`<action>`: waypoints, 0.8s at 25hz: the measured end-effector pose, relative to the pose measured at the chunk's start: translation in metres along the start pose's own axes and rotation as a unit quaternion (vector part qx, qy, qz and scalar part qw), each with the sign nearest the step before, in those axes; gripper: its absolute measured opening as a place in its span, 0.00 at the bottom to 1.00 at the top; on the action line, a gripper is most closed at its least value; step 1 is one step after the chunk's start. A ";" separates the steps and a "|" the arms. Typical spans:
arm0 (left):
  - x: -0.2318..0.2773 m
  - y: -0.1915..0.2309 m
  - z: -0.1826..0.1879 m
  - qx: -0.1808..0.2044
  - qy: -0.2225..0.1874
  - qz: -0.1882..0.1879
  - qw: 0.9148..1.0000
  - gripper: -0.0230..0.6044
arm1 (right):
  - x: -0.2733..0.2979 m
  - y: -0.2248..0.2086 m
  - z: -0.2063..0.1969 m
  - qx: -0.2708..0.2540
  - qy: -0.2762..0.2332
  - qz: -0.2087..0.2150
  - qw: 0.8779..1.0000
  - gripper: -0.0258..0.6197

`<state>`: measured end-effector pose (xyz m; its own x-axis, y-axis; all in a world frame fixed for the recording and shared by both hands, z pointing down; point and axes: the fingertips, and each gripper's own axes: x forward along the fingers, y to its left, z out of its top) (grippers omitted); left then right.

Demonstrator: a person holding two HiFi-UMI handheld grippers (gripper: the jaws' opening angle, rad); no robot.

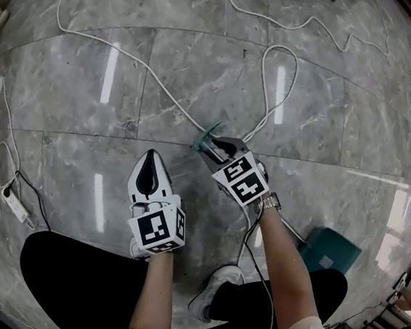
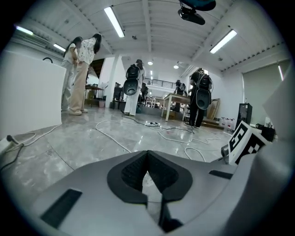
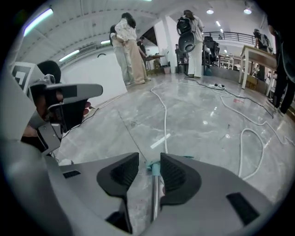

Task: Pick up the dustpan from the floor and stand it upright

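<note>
So the dustpan [image 1: 331, 252] is lying flat on the grey marble floor [image 1: 329, 100]. Its teal pan is seen in the lower right of the head view, just beside the person's black trouser leg [image 1: 301, 298]. The metal handle [image 3: 156, 198] is stretched up and to the left from there and is mostly covered by the forearm [image 1: 283, 256]. Its teal end cap [image 1: 206, 140] is left poking out near the middle of the frame.

The right gripper [image 1: 213, 148] is set down over that end of the handle. In the right gripper view the jaws are held wide apart with the handle between them. The rod is laid right along the inner edge of the jaw on the right of that frame, and a clear gap is left to the other jaw, so nothing is clamped. Whether the rod is actually touched by that pad can't be told.

The left gripper [image 1: 150, 160] is held just left of it, a bit below centre in the head view. Its jaws are closed tip to tip with nothing caught between them.

A white cable [image 1: 175, 104] is snaked across the tiles from the upper left, close past the end cap. A power strip [image 1: 16, 206] is parked at the left edge. A few people [image 2: 83, 73] can be made out standing far back in the gripper views.
</note>
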<state>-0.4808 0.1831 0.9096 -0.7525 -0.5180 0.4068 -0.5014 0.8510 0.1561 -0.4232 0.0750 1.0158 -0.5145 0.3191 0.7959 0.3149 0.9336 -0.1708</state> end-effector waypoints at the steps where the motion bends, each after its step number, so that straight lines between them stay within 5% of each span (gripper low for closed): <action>1: 0.006 0.001 -0.008 -0.003 -0.002 0.000 1.000 0.05 | 0.016 -0.001 -0.010 -0.004 0.012 0.004 1.000 0.28; 8: 0.006 -0.018 -0.011 0.021 -0.015 -0.036 0.999 0.05 | 0.062 -0.017 -0.043 -0.005 0.057 -0.026 0.998 0.28; 20: 0.021 -0.033 -0.003 0.032 -0.032 -0.083 0.996 0.05 | 0.079 -0.016 -0.051 0.005 0.049 0.009 0.999 0.21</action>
<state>-0.4790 0.1444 0.9155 -0.6821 -0.6569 0.3213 -0.6451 0.7475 0.1586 -0.4279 0.0767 1.1107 -0.4285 0.3198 0.8451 0.3154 0.9294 -0.1917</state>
